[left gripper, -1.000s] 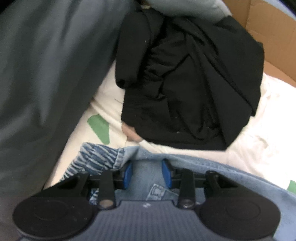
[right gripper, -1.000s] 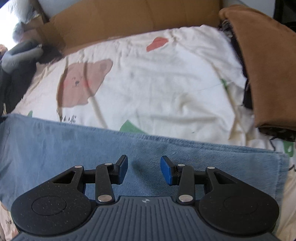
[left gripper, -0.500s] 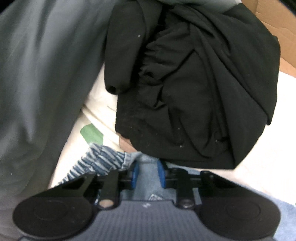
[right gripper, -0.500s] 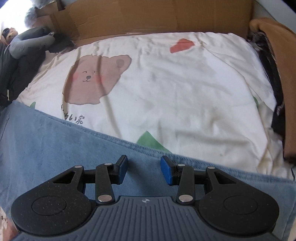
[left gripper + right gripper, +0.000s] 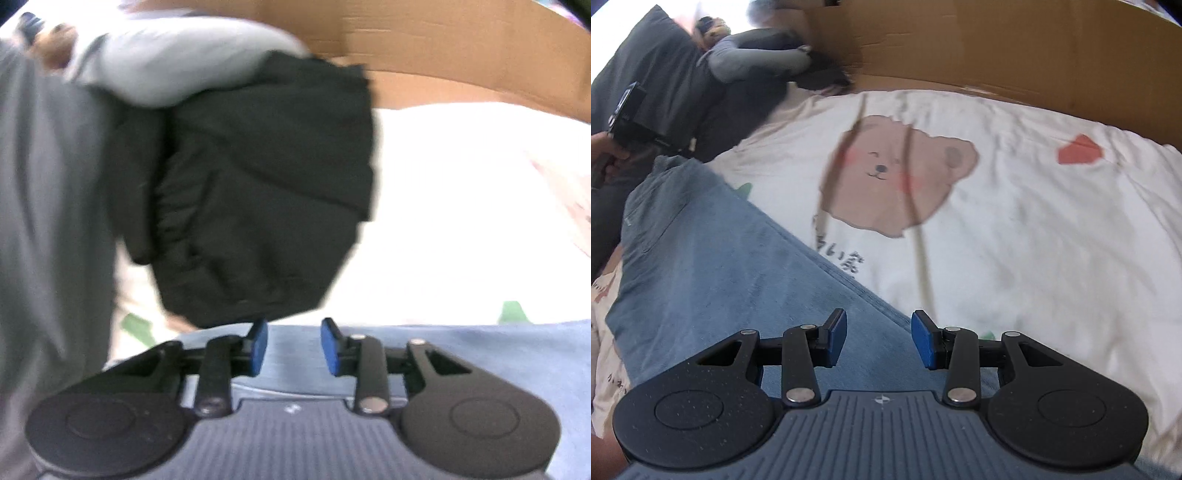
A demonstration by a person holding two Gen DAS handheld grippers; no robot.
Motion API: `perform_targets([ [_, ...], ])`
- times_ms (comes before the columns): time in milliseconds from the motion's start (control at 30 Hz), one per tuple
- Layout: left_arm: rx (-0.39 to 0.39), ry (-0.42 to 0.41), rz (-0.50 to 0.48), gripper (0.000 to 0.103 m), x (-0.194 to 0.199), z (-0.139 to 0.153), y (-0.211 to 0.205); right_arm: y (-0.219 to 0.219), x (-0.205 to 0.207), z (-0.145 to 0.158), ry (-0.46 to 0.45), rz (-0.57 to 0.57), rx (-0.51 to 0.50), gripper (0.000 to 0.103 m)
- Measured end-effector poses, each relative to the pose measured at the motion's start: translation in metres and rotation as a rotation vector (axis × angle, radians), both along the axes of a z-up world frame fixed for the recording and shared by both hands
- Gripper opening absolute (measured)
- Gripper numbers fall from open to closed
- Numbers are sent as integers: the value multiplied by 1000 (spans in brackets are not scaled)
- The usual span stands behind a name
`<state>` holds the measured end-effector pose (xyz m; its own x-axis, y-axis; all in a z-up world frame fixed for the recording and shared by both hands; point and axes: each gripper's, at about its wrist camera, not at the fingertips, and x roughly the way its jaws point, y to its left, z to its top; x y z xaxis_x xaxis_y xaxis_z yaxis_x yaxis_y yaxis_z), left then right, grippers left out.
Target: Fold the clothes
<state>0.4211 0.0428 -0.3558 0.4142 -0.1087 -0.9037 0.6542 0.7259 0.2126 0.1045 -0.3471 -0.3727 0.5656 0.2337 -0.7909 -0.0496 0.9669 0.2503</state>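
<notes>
Blue jeans [image 5: 713, 266] spread flat on the white bedsheet [image 5: 1034, 236], lying along the sheet's near edge and reaching toward its left side (one corner up by the dark clothes there). Same denim [image 5: 480, 354] under both tools in both views.

Left gripper [image 5: 294, 345] angled down over the jeans, blue pads [image 5: 257, 347] parted with a clear gap; jaws just reopened a bit after narrowing, denim seen behind the gap but nothing pinched. View blurred, so contact with cloth below not clear.

Right gripper [image 5: 878, 341] also angled down over the jeans near their far hem, pads [image 5: 837, 338] apart, gap empty, no cloth clamped.

Black garment [image 5: 258, 192] bunched in a heap at the left end of the sheet, just beyond the left tool's tips, its lower edge overlapping or touching the jeans (cannot tell which). Grey cloth [image 5: 48, 221] draped down the left side next to it; pale grey piece [image 5: 177, 62] on top of the black heap.

Bear print [image 5: 897, 177] in the middle of the sheet, red patch [image 5: 1080, 149] toward the far right corner. Cardboard wall [image 5: 1015, 48] along the far edge. A hand [image 5: 611, 162] at the left edge holding a black device.
</notes>
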Motion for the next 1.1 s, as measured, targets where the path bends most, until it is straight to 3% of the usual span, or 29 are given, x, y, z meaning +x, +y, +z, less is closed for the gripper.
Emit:
perform_targets([
  [200,-30,40,-206,39,-20,4,-49,1,16,-4,15,97,-6,46],
  [400,-65,169,-490,45,-57,-7,-105,1,32,-8,36,228,16,44],
  [500,-29,188,-617,45,-72,-22,-128,4,43,-13,57,298,17,31],
  [567,-17,209,-678,44,-79,-31,-140,6,51,-16,71,343,17,31],
  [767,12,290,-775,43,-80,-37,-153,7,69,-24,92,415,47,31],
  [833,14,315,-803,41,-81,-37,-156,8,71,-24,99,441,59,24],
  [1100,53,412,-881,35,-83,-44,-164,10,83,-31,117,469,90,24],
])
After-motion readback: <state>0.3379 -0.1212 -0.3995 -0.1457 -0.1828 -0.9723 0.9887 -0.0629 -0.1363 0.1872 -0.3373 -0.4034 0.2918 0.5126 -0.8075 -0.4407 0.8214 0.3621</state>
